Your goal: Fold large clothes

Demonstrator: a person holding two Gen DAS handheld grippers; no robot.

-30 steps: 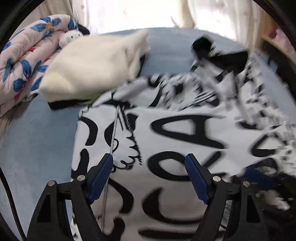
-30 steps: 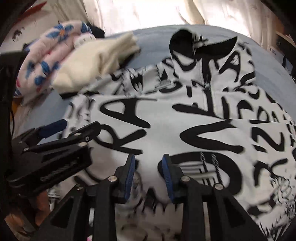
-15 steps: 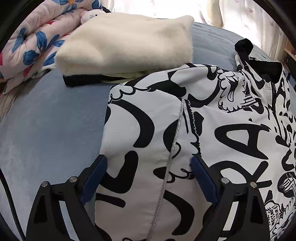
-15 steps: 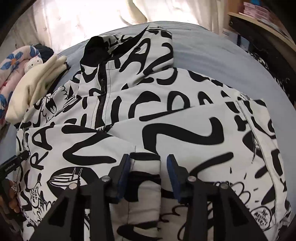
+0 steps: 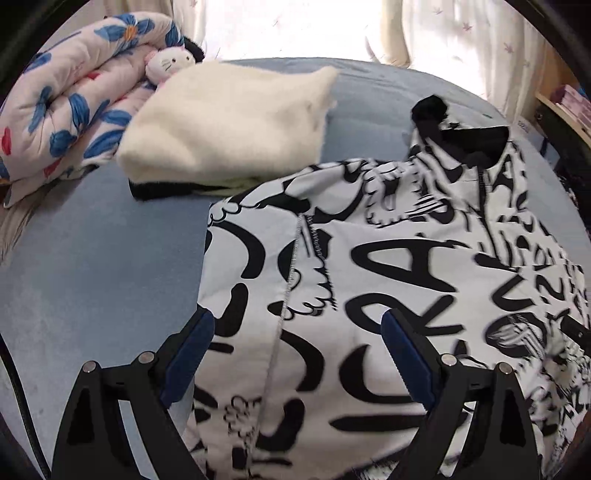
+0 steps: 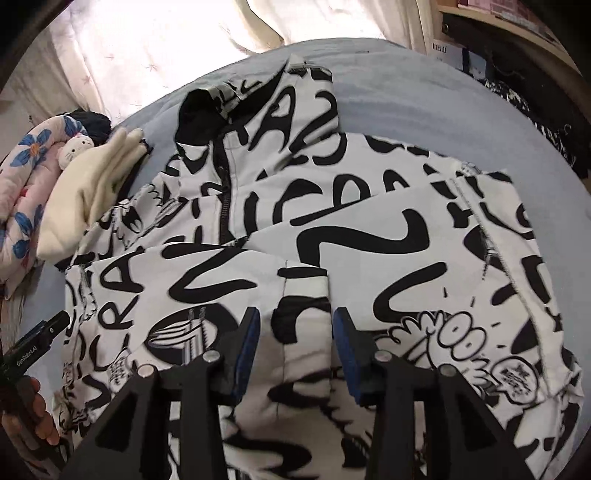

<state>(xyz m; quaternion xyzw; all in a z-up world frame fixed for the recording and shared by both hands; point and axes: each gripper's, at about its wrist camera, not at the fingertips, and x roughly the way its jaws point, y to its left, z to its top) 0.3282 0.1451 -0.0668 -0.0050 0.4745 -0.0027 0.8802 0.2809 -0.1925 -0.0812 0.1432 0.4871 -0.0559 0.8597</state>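
Observation:
A large white jacket with black graffiti lettering [image 5: 388, 266] lies on the blue bed, collar and zip at the far end; it also shows in the right wrist view [image 6: 314, 206]. Both sleeves are folded inward across its front. My left gripper [image 5: 295, 354] is open and empty, low over the jacket's left folded edge. My right gripper [image 6: 295, 339] is open, its blue pads either side of a sleeve cuff [image 6: 304, 291] without closing on it. The left gripper's tip also shows in the right wrist view [image 6: 40, 332] at the far left.
A folded cream fleece [image 5: 229, 122] lies just beyond the jacket's left shoulder. A rolled floral quilt [image 5: 62, 103] with a small cat plush [image 5: 168, 64] sits at the far left. Curtains hang behind the bed. A shelf [image 6: 517, 22] and dark clutter stand at the right.
The right gripper has opened wider and the sleeve cuff lies flat between its pads. The left gripper has drawn back slightly over the jacket's left edge and stays open.

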